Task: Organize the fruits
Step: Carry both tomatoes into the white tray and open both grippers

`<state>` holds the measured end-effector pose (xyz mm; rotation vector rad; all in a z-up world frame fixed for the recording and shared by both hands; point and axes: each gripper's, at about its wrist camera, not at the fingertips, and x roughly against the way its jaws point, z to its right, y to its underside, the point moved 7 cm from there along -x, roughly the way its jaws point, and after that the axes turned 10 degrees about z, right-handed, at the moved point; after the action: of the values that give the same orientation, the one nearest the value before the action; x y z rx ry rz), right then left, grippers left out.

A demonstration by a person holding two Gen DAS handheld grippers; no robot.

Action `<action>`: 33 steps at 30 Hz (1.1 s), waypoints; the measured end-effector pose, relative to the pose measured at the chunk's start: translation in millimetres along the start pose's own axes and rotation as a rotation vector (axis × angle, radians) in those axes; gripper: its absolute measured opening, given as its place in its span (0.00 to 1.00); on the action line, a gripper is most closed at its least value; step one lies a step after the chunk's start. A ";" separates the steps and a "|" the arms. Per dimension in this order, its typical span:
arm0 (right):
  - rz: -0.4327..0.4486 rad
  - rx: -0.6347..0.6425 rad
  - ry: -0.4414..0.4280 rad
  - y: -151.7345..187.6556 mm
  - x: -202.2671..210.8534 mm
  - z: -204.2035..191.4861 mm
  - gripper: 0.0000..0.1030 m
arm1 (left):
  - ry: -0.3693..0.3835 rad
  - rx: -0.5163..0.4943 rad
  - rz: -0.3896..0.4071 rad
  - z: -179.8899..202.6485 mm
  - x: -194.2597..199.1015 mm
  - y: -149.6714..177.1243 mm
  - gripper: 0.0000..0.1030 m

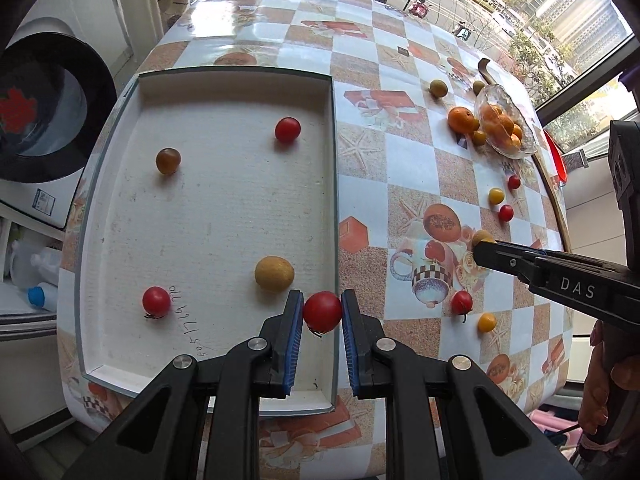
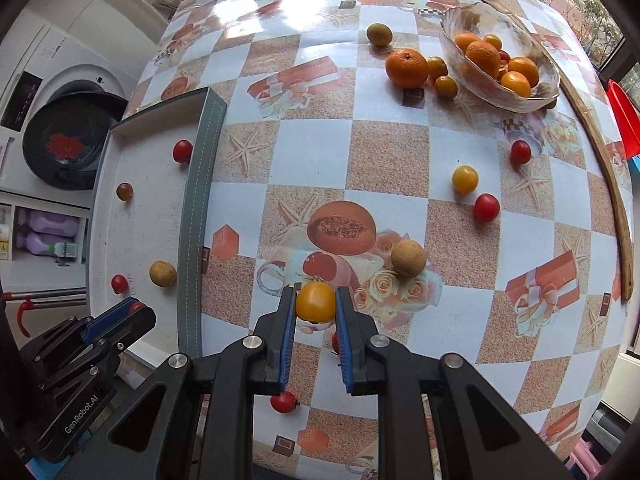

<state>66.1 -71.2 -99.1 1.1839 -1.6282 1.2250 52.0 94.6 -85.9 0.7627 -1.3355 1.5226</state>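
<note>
Above the white tray's [image 1: 120,240] right wall, left gripper [image 1: 322,312] fingers clamp a red cherry tomato [image 1: 322,311]; next, release inside. Right gripper [image 2: 316,304] fingers clamp a yellow tomato [image 2: 315,302].

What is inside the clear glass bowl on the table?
The clear glass bowl holds several orange mandarins, one small yellow-orange fruit and one small red fruit. Anything beneath the pile is covered.

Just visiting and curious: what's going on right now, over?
Left gripper shut on red tomato, above white tray. Right gripper shut on yellow tomato over the table. Nothing blocking.
</note>
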 end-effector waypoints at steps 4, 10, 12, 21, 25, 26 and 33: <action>-0.003 0.034 -0.024 -13.4 -8.0 -28.0 0.20 | -0.039 0.035 0.032 -33.0 4.2 -13.0 0.20; -0.013 0.097 -0.058 -31.7 -24.9 -71.1 0.20 | -0.105 0.074 0.059 -80.0 0.6 -30.1 0.20; -0.016 0.118 -0.070 -37.9 -31.7 -85.3 0.20 | -0.124 0.079 0.064 -94.3 -2.2 -35.2 0.20; -0.058 0.161 -0.104 -67.1 -78.9 -134.8 0.20 | -0.191 0.069 0.045 -125.3 -33.1 -46.0 0.20; -0.068 0.175 -0.098 -77.2 -97.6 -147.1 0.20 | -0.205 0.053 0.031 -127.4 -43.3 -43.8 0.20; -0.071 0.181 -0.096 -78.3 -101.5 -150.0 0.20 | -0.209 0.050 0.030 -127.8 -44.8 -43.5 0.20; -0.090 0.193 -0.076 -78.5 -117.9 -158.6 0.21 | -0.227 0.048 0.003 -131.5 -51.3 -39.0 0.21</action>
<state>180.9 100.5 -149.9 1.4238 -1.5198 1.3163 123.1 208.1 -144.9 0.9879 -1.4698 1.5087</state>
